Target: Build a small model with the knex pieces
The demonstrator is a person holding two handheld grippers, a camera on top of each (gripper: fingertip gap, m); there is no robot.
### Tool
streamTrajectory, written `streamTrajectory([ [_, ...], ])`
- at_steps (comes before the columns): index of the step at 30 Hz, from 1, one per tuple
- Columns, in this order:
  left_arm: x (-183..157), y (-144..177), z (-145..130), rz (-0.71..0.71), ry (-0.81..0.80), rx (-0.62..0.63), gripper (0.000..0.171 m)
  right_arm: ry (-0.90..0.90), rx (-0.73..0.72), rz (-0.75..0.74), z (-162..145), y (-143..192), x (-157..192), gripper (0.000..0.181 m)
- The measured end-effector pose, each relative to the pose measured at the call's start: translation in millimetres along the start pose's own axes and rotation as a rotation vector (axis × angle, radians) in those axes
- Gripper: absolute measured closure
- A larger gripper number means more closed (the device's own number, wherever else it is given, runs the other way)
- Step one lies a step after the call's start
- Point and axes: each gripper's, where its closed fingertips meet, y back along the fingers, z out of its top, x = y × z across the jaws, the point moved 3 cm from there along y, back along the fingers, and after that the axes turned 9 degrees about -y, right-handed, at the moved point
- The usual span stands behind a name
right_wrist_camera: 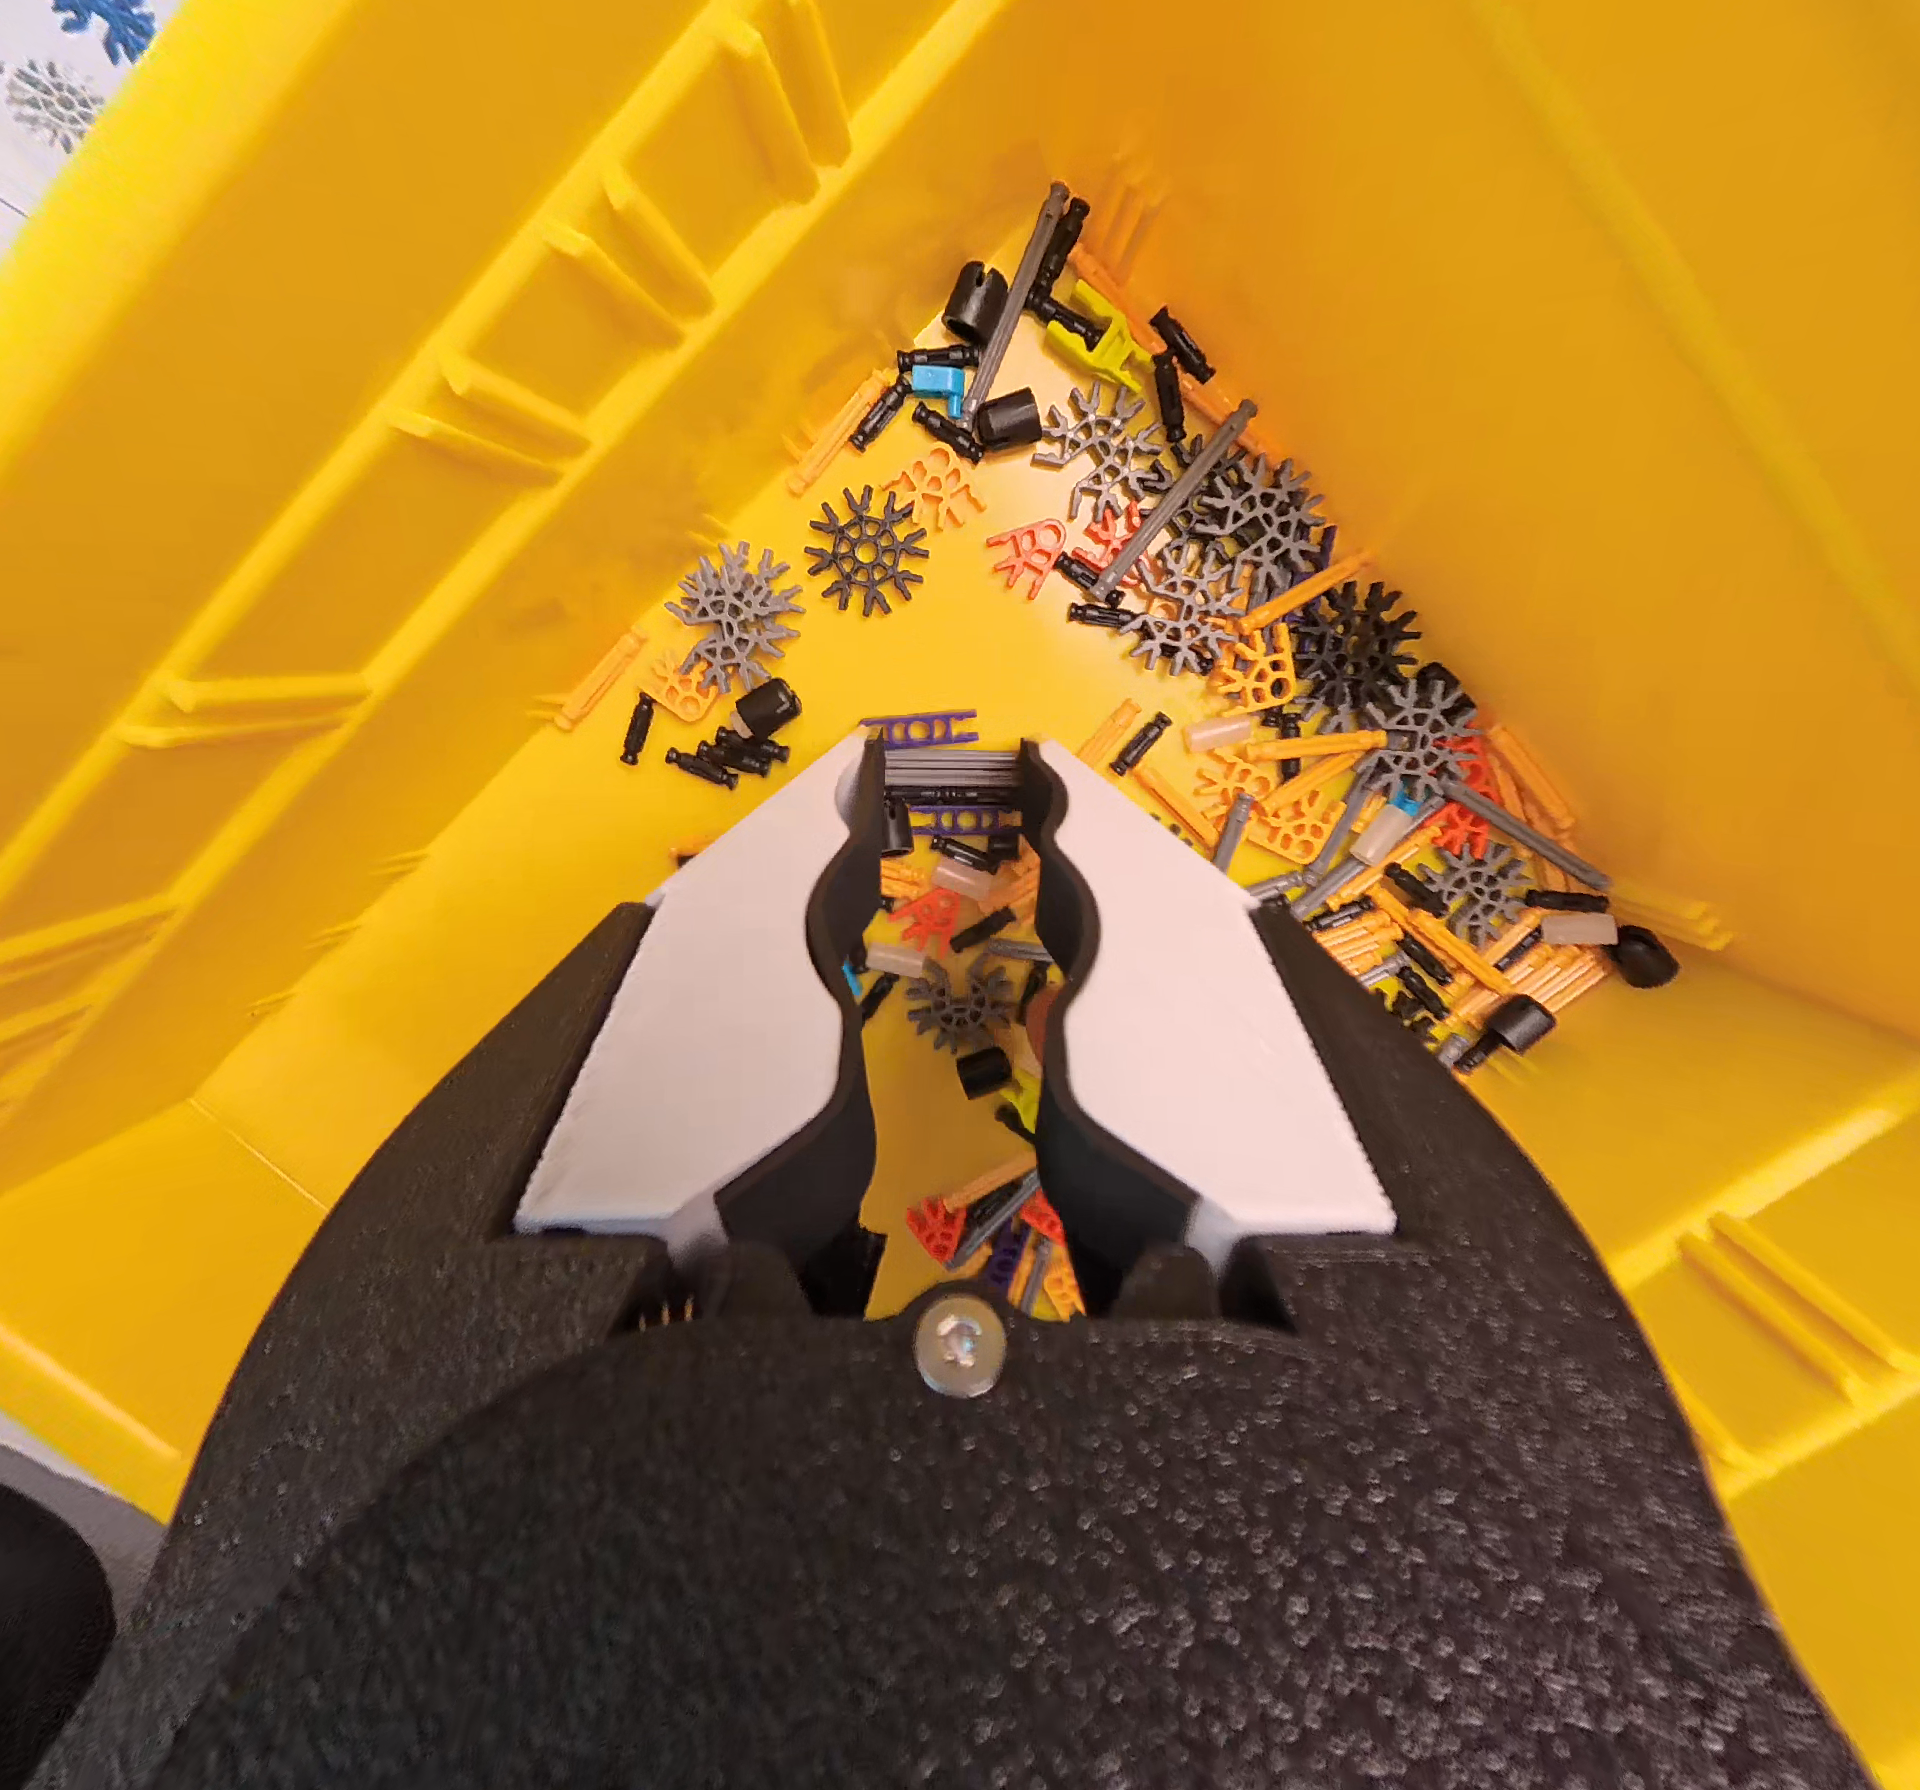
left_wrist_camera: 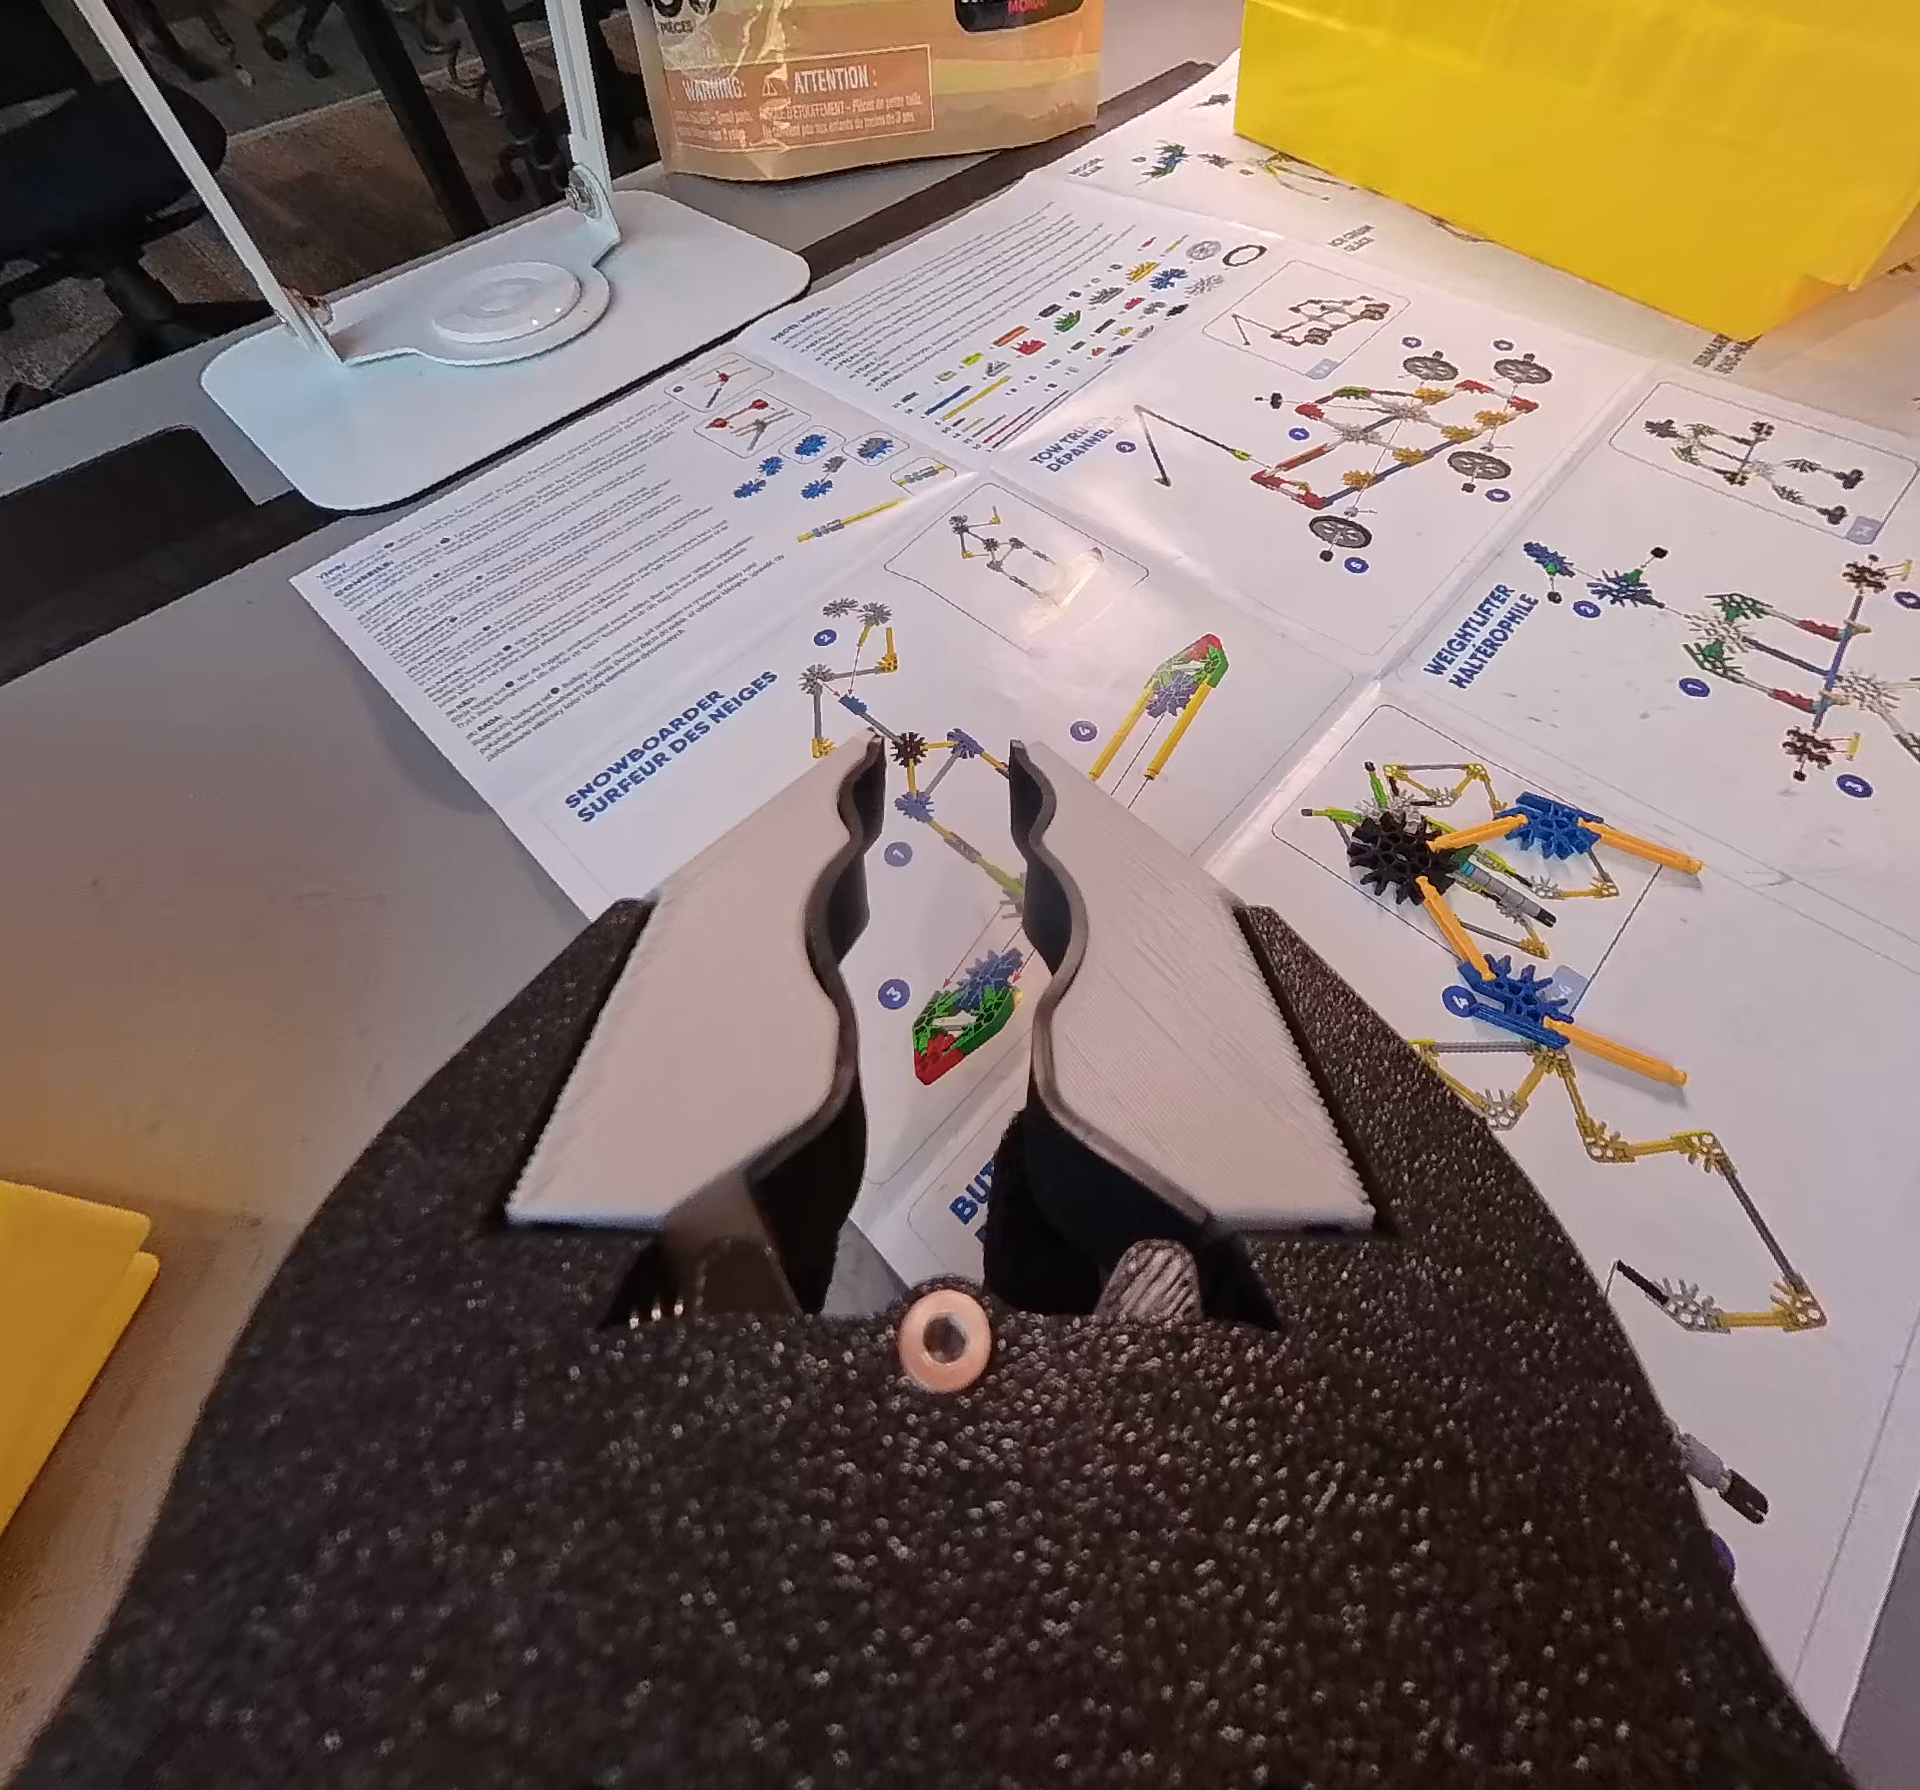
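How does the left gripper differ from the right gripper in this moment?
The left gripper hangs over the white instruction sheet, while the right gripper reaches into the yellow bin. The left gripper's fingers have nothing between them; the right gripper's fingers have a grey rod between their tips. The left gripper's fingers look grey, the right gripper's white. Both share wavy black inner faces and stand a little apart.

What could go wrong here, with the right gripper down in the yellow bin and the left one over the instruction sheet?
The right gripper has several thin rods bunched between its fingers, so extras may lift or drop. The surrounding loose pieces in the yellow bin could snag. The left gripper, open, hovers near the small assembly on the instruction sheet and might nudge it.
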Motion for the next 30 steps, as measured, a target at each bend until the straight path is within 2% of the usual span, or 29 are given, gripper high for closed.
streamTrajectory([
  [6, -0.3, -1.1, -1.2, -0.007, 0.000, 0.010, 0.148, -0.010, -0.066, 0.031, 7.8, 10.5, -3.3, 0.156],
  [14, -0.8, -1.2, -1.4, -0.009, -0.003, 0.012, 0.148, 0.046, 0.013, 0.002, -1.3, -4.1, 2.7, 0.158],
  [16, -0.9, -1.1, -1.2, -0.008, -0.005, 0.010, 0.148, 0.035, 0.020, -0.002, -1.4, -3.9, 2.0, 0.162],
  [18, -1.2, -1.0, -1.0, -0.009, -0.006, 0.009, 0.148, 0.032, 0.016, -0.011, -0.9, -3.6, 1.1, 0.181],
  [19, -1.3, -0.8, -0.9, -0.010, -0.006, 0.007, 0.148, 0.034, 0.005, -0.029, -0.2, -3.0, -1.0, 0.181],
  [25, -2.7, -0.4, -0.5, -0.016, -0.012, 0.004, 0.148, 0.002, -0.160, 0.010, 16.9, 35.5, 8.4, 0.181],
  [30, -5.0, 0.3, 0.2, -0.020, -0.029, 0.001, 0.148, -0.024, -0.237, 0.030, 26.4, 54.9, 10.3, 0.181],
])
